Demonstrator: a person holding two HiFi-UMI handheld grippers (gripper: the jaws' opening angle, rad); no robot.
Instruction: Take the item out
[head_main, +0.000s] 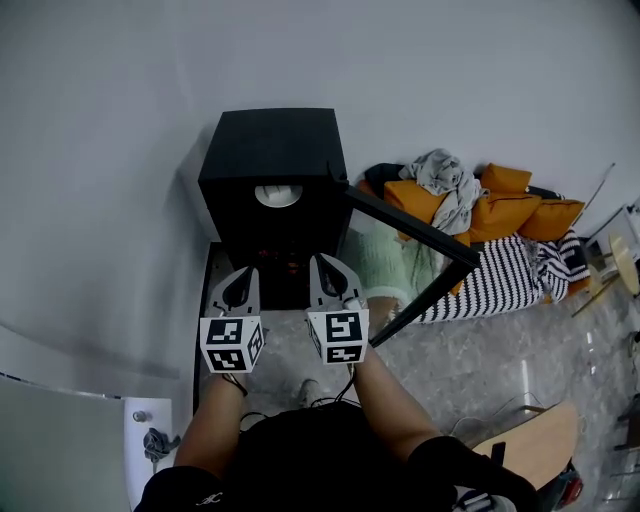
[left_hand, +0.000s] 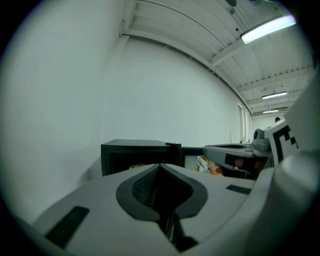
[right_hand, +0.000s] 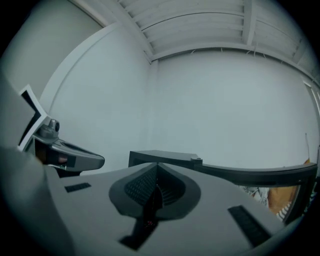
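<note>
**While both grippers stand shut and empty, the item sits inside the open cabinet**

As I look down, my left gripper (head_main: 242, 275) and right gripper (head_main: 326, 265) are side by side, close together but apart, in front of the cabinet (head_main: 270, 150). Each gripper's view shows its jaws pressed together with nothing between them.

The cabinet is a black box at the floor's far edge, backed against the wall (head_main: 100, 150). Its door (head_main: 410, 228) is swung wide open to the right. The item (head_main: 278, 195), pale and round, shows just inside the opening near its top edge; I cannot tell what it is. Neither gripper touches it.

The floor (head_main: 480, 350) is grey and marbled. Along the floor's far edge, right of the cabinet and behind the door, lies a heap: orange cushions (head_main: 500, 210) with a grey cloth (head_main: 445, 175) on top, a black-and-white striped cloth (head_main: 500, 275) in front of them, and a pale green cloth (head_main: 385, 265) next to the cabinet. A wooden board (head_main: 535, 435) shows at the floor's near right corner.

The wall is plain and pale. Above it, the left gripper view shows a white ribbed ceiling (left_hand: 200, 30) with a lit strip lamp (left_hand: 267, 27).
</note>
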